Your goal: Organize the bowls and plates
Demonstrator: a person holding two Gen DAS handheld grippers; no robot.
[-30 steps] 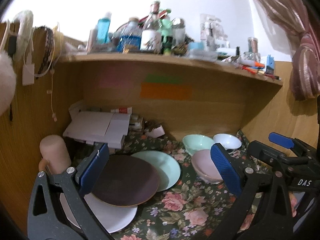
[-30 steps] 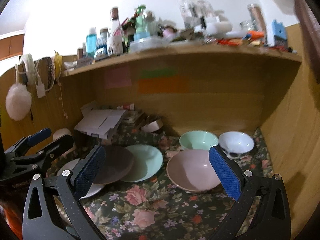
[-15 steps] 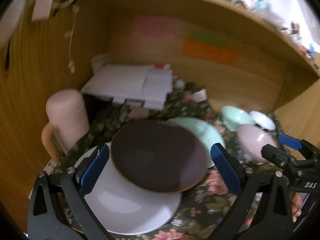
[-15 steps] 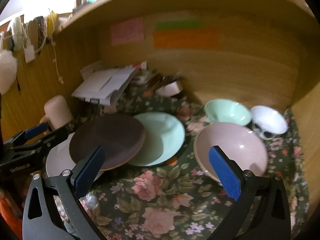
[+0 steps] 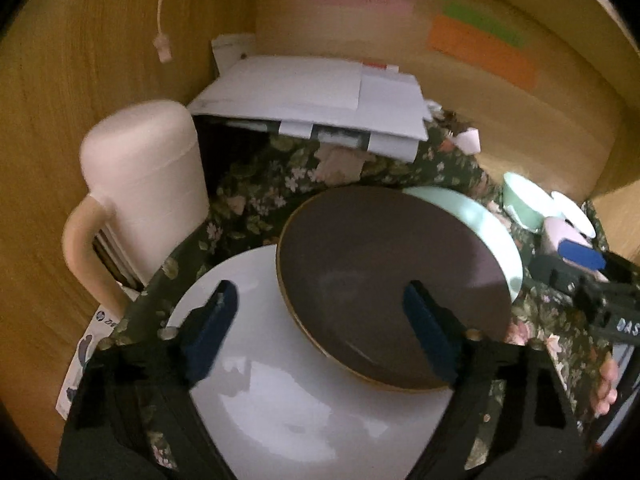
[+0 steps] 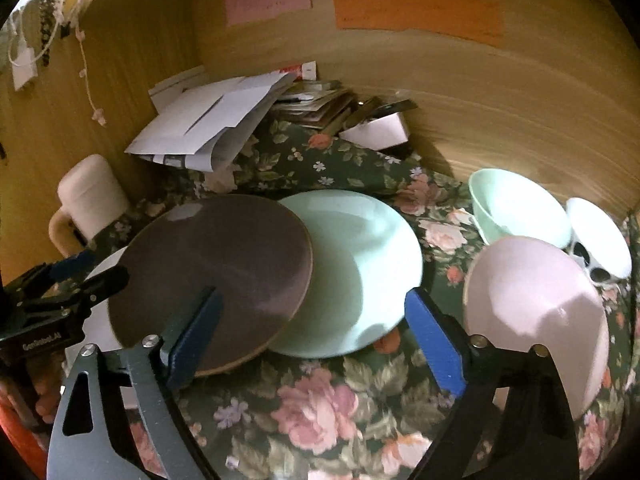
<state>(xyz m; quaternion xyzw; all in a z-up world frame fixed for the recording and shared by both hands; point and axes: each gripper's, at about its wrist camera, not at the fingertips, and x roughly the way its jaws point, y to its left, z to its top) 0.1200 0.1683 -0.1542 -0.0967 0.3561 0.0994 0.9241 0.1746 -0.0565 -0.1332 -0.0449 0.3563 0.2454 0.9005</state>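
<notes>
Both tools are approaching the plates. The left tool (image 5: 316,332), jaws just narrowing but spread and empty, hangs over the brown plate (image 5: 384,280) at frame centre; the right tool (image 6: 316,340) likewise over the green plate (image 6: 360,272). Next, probably, each must close on a rim.

Home desk nook, wooden walls (image 6: 500,92), floral tablecloth (image 6: 316,404), paper pile (image 5: 316,96), sticky notes (image 6: 416,12)

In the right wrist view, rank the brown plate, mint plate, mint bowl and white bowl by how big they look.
1. brown plate and mint plate: look about alike; brown overlaps mint, so unsure
2. mint bowl
3. white bowl, though it sits near the distorted edge
</notes>
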